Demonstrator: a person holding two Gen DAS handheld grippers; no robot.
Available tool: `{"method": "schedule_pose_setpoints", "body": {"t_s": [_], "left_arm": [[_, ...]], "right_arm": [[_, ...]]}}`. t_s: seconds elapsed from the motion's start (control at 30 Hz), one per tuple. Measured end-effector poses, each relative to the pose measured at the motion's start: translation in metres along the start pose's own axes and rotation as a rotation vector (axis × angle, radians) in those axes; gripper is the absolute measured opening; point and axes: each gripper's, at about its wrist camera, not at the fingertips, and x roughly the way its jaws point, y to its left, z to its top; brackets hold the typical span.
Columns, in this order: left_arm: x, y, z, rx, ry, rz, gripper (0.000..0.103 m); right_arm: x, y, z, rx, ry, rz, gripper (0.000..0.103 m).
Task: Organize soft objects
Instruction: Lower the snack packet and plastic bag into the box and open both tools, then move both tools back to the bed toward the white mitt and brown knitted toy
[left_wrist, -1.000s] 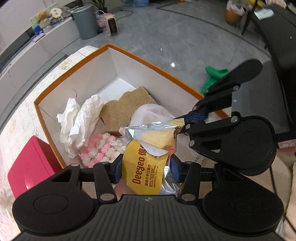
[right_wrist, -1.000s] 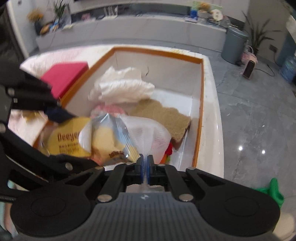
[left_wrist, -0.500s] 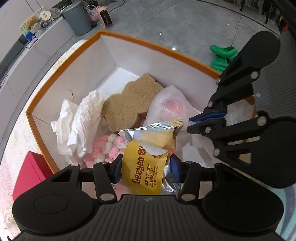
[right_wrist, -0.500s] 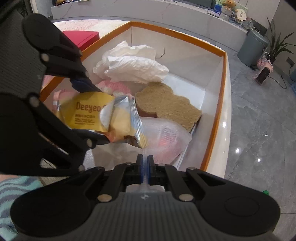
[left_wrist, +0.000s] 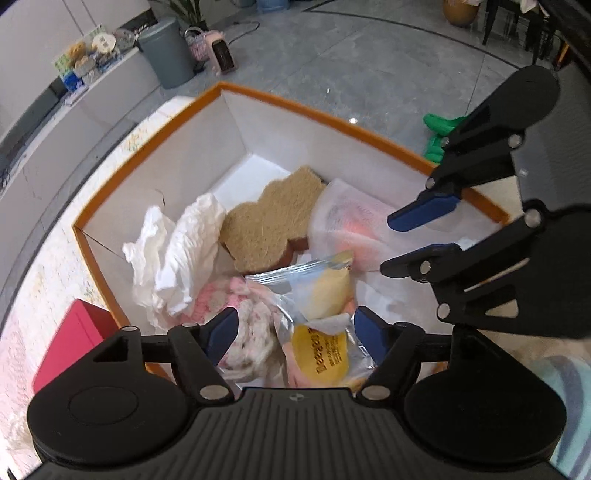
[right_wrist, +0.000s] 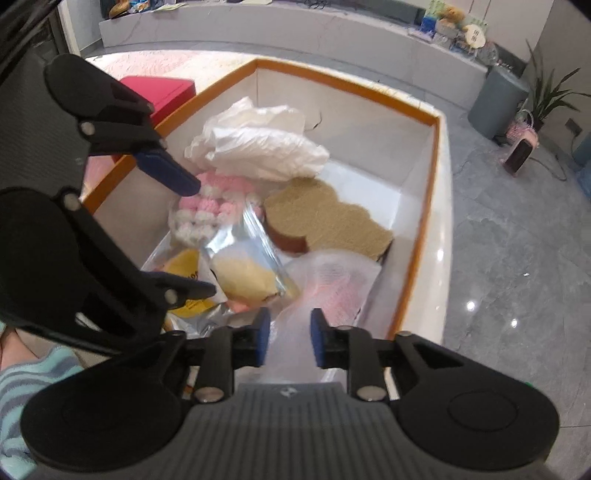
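One orange-rimmed box (left_wrist: 147, 173) holds white cloth (left_wrist: 184, 251), tan sponge (left_wrist: 269, 221), pink-white knit (right_wrist: 207, 210), mesh bag (left_wrist: 351, 221), yellow snack packet (left_wrist: 321, 350). Left gripper (left_wrist: 295, 328) and right gripper (right_wrist: 286, 336) jaws opening, gripping nothing. Green slippers (left_wrist: 439, 129) only in left view.

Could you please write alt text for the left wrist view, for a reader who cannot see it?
The left gripper, jaws opening, hangs over a snack packet lying free in an orange-rimmed box. Tissue, a brown sponge and pink yarn lie around it; the right gripper hovers at right.
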Motion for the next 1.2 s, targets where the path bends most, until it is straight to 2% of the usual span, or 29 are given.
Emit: {"method": "schedule_pose_setpoints", "body": {"t_s": [0.1,0.23,0.37,0.6,0.87,1.2], "left_arm": [[-0.015,-0.002,-0.001,0.012,-0.020,0.010,0.084],[-0.034,-0.001,-0.009,0.003,-0.056,0.040,0.084],[-0.057,0.003,-0.024,-0.024,-0.115,0.061,0.084],[-0.102,0.013,-0.066,-0.173,-0.300,0.100,0.084],[-0.146,0.017,-0.137,-0.339,-0.459,0.175,0.084],[-0.167,0.030,-0.214,-0.559,-0.520,0.286,0.084]], "right_arm": [[-0.011,-0.001,0.001,0.013,-0.016,0.007,0.029],[-0.028,0.003,0.000,0.014,-0.052,-0.025,0.041],[-0.048,0.007,-0.006,0.049,-0.116,-0.035,0.042],[-0.080,0.031,-0.023,0.089,-0.256,-0.075,0.046],[-0.109,0.074,-0.045,0.167,-0.396,-0.090,0.051],[-0.110,0.132,-0.064,0.295,-0.527,-0.020,0.052]]}}
